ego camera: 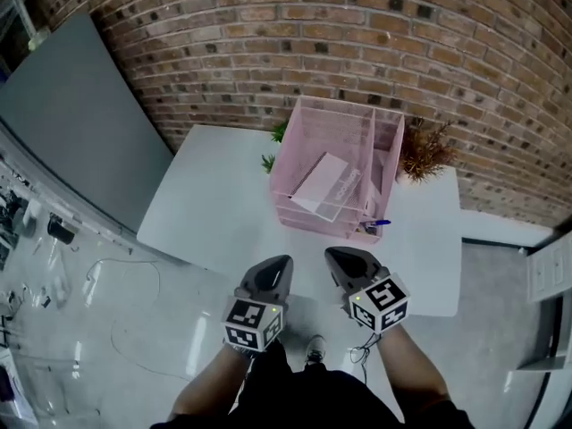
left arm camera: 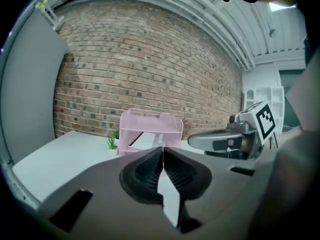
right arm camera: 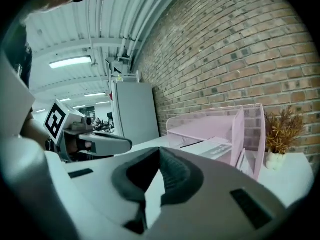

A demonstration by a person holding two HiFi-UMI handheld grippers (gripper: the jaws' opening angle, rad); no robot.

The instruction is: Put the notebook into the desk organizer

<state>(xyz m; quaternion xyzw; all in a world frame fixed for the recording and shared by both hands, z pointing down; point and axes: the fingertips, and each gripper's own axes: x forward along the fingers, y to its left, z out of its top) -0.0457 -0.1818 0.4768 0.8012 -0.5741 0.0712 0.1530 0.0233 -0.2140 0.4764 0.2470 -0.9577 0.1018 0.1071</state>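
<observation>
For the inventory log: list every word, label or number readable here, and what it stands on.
No text here can be read.
A line of print on the notebook in the pink desk organizer: too blurred to read.
The marker cubes on the left gripper and right gripper: black-and-white square patterns only, no letters or digits.
</observation>
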